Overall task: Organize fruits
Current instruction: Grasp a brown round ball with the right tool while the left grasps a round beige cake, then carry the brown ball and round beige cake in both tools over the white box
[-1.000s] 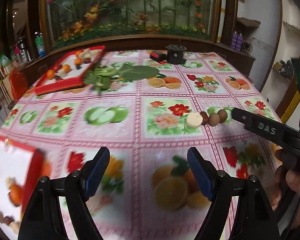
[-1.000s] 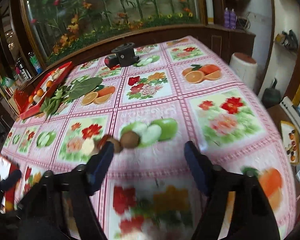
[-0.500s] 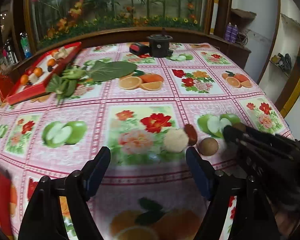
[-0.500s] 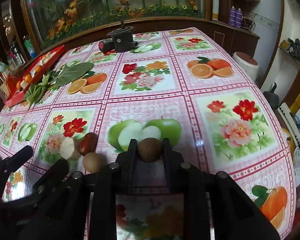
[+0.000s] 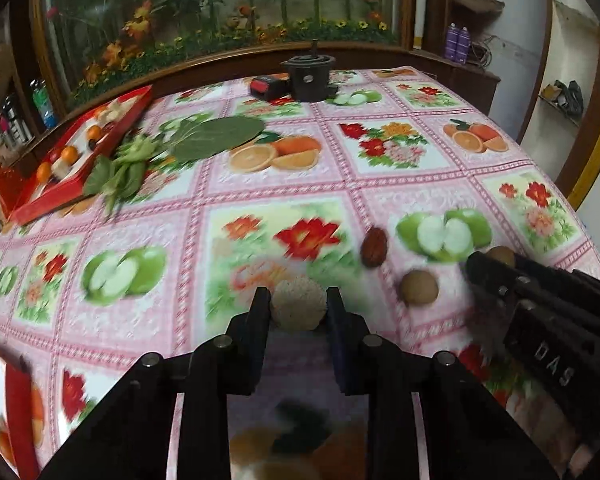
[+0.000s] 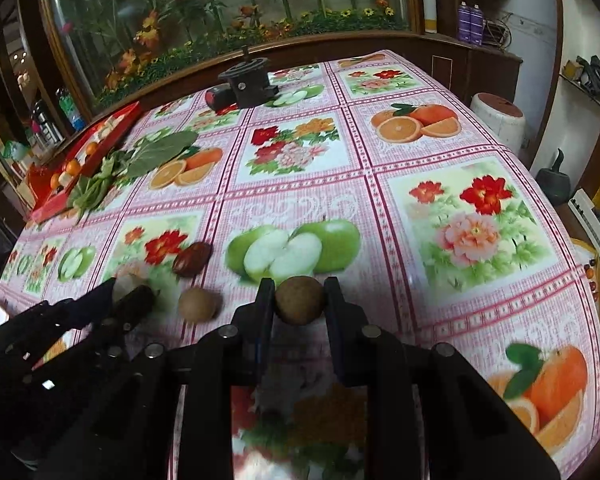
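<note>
— So, what have you got in your left gripper [image 5: 298,306]?

— You have it pinched on the pale rough ball [image 5: 298,309]; both fingers press its sides, low over the fruit-print tablecloth [image 5: 400,184].

— And your right gripper [image 6: 299,299]?

— Closed round the brown round fruit [image 6: 300,300], just in front of the printed green apples. From your left camera that fruit only peeks out behind the black fingertips at the right edge.

— What lies loose between your two grippers?

— A second brown fruit [image 5: 418,288] sits on the cloth between them, near your right gripper's tips. The dark red date [image 5: 374,246] lies just beyond it, a little towards the far side.

— Where are your trays?

— One red tray [image 5: 66,196] stands at the far left of the table, holding small oranges [image 5: 69,154] and pale pieces. Green leaves [image 5: 216,138] lie on the cloth touching its near edge. Another red tray [image 5: 18,412] shows at the near left corner, blurred. A black device [image 5: 308,78] stands at the far edge of the table.
</note>
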The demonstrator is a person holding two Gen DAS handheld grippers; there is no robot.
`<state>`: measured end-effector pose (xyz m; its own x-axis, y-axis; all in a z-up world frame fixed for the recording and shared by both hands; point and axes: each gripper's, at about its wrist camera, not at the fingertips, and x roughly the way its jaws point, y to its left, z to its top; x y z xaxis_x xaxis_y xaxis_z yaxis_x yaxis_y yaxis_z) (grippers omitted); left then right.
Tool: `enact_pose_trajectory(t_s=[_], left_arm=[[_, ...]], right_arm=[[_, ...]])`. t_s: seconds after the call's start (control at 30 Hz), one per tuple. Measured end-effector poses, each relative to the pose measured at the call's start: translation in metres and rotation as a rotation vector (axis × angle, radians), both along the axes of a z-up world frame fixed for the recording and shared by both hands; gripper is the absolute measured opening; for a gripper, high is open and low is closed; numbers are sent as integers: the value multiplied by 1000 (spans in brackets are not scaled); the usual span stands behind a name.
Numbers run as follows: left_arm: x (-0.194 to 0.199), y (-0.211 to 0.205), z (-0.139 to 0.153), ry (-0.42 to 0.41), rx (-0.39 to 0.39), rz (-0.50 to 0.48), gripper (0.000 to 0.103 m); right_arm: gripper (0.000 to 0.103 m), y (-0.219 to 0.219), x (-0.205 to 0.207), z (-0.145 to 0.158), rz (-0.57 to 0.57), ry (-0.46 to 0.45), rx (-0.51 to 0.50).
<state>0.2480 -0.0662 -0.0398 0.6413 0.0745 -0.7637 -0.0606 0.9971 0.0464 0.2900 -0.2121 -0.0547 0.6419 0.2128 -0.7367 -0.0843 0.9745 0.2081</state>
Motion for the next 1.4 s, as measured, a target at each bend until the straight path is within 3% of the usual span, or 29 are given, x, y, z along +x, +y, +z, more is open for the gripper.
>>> enact_pose_trajectory(t_s=[0.27,0.77,1.4], left_arm=[[-68,21,4,18,-5,37,27],[-198,55,21,-30,-44,57,27],[-257,149,39,-105,-78,273,26]], right_arm=[[26,11,-69,14,48,-26,-18],[26,66,-200,27,132,-62,-43],[27,161,-245,40,310,-99,-97]])
